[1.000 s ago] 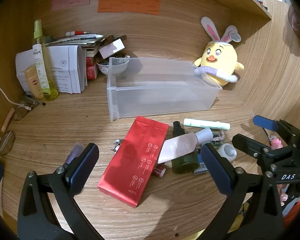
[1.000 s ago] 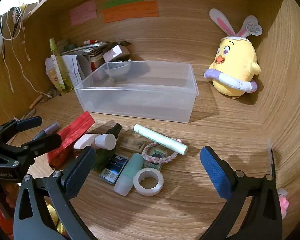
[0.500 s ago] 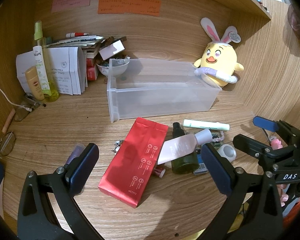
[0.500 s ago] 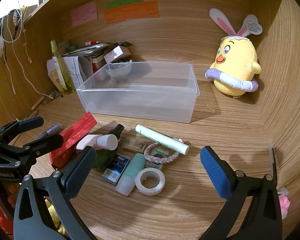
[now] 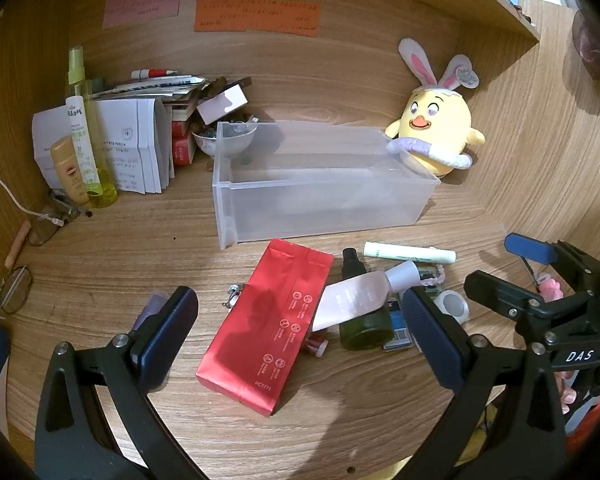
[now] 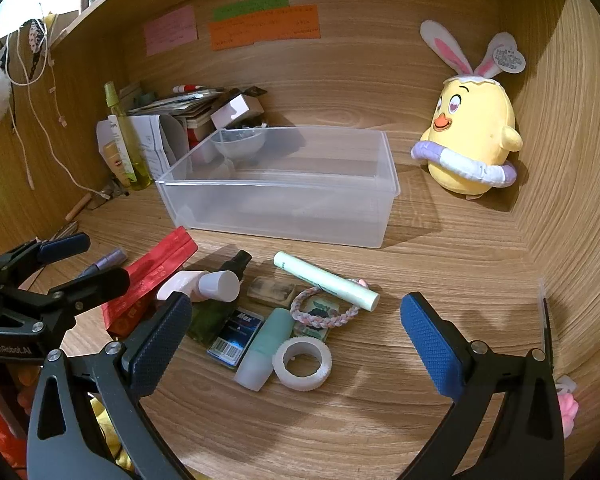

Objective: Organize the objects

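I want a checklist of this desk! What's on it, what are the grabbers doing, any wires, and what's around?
Surface: wooden desk, inside a wooden nook.
Job's things: clear bin with nothing inside; in front lie a red pouch, pink tube, dark green bottle, pale green stick, tape roll, braided band.
Clutter: papers and boxes, yellow spray bottle, glasses.
Grippers: left gripper and right gripper, jaws open, holding nothing.
Cables: white cord at the left.
Surroundings: chick plush, sticky notes.
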Demonstrator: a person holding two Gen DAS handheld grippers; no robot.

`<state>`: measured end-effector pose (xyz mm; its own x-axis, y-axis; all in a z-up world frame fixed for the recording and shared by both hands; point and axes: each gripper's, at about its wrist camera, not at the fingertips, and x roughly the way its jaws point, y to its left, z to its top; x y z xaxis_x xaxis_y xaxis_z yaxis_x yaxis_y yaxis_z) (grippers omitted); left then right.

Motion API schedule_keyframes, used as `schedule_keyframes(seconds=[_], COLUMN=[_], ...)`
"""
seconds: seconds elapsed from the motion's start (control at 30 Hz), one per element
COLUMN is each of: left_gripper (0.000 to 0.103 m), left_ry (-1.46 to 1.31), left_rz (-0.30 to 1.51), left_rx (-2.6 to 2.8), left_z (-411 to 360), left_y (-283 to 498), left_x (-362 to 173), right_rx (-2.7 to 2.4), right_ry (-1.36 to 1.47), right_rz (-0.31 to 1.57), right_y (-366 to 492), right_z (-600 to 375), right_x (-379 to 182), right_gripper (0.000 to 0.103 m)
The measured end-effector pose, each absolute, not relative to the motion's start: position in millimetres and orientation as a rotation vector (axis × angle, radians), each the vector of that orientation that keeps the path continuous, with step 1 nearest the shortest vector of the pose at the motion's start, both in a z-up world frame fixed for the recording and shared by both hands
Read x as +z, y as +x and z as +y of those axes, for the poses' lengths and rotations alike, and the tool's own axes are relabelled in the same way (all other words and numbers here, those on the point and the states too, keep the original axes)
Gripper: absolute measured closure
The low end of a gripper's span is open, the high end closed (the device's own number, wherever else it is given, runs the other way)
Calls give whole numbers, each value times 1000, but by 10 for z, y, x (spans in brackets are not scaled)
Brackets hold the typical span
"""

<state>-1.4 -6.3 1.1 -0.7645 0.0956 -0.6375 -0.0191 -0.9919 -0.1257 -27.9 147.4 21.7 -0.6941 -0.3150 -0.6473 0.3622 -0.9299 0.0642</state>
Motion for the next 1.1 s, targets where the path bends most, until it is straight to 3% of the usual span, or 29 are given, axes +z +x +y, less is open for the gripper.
schedule_keyframes(seconds=[0.9, 1.0, 1.1], left_gripper=[0, 15, 17], left_ry=[-1015, -995, -1002], left_rz=[-193, -174, -183], left_rx=[2885, 2913, 2932], left_z=[-98, -161, -269], left_y=[22, 46, 39], left_x=[-7, 47, 65], right_rx=[-2579, -2595, -2612], right_ry=[928, 917, 920], right_rz=[122, 112, 98], right_y=[-245, -256, -290], right_z=[1450, 1490, 1547], right_x=[219, 243, 264], right_gripper=[0, 2, 6])
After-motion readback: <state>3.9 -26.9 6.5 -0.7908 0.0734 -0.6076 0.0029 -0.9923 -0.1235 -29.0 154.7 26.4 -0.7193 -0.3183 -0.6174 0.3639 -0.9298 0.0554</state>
